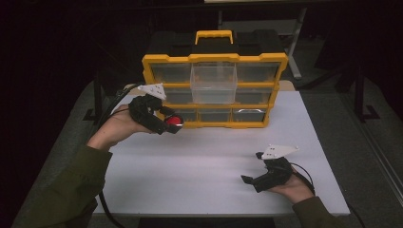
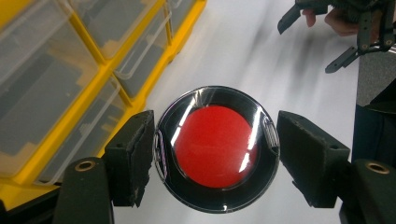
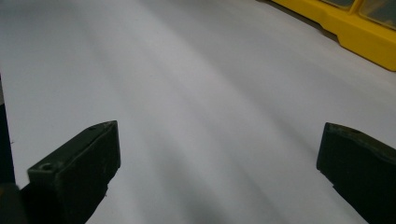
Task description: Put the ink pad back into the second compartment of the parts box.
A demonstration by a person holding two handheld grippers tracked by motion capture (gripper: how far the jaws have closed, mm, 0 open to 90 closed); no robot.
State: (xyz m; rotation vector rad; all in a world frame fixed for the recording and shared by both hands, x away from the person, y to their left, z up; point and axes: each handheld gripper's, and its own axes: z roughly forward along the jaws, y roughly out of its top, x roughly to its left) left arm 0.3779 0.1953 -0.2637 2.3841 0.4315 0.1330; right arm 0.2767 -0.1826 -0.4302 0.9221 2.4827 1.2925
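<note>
A round black disc with a red centre (image 1: 174, 121), wrapped in shiny clear film, hangs above the table in front of the organiser's lower left corner. My left gripper (image 1: 171, 122) is shut on it; in the left gripper view the two pads press the disc (image 2: 215, 145) from either side. My right gripper (image 1: 253, 167) rests low over the white table (image 1: 204, 161) at the front right. Its jaws stand wide open over bare tabletop, with nothing between them (image 3: 219, 154).
A yellow organiser with clear drawers (image 1: 214, 59) stands upright at the back of the table, black handle block behind it. One clear drawer (image 1: 213, 83) in its upper middle sticks out toward me. Dark floor surrounds the table.
</note>
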